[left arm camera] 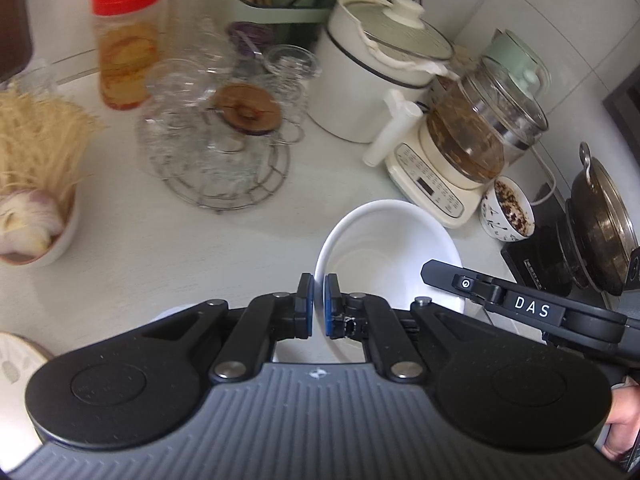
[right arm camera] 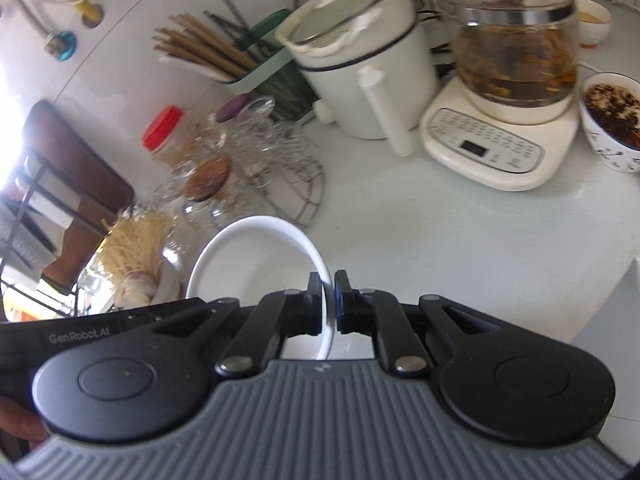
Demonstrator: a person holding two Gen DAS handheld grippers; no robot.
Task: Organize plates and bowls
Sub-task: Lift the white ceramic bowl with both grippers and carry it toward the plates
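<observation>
White countertop (left arm camera: 160, 264) was crowded: cream pot (left arm camera: 372, 92), glass kettle on its base (left arm camera: 452, 156), wire rack of glasses (left arm camera: 216, 148), so free space was scarce. White bowl (left arm camera: 384, 256) was above the counter, carried by both grippers, probably for steadiness. Left gripper (left arm camera: 319, 304) pinched the bowl's left rim, pads either side of the wall. Right gripper (right arm camera: 328, 304) was clamped on the opposite rim, mirroring it to keep the bowl level. Small patterned bowl (right arm camera: 612, 124) sat beside the kettle.
</observation>
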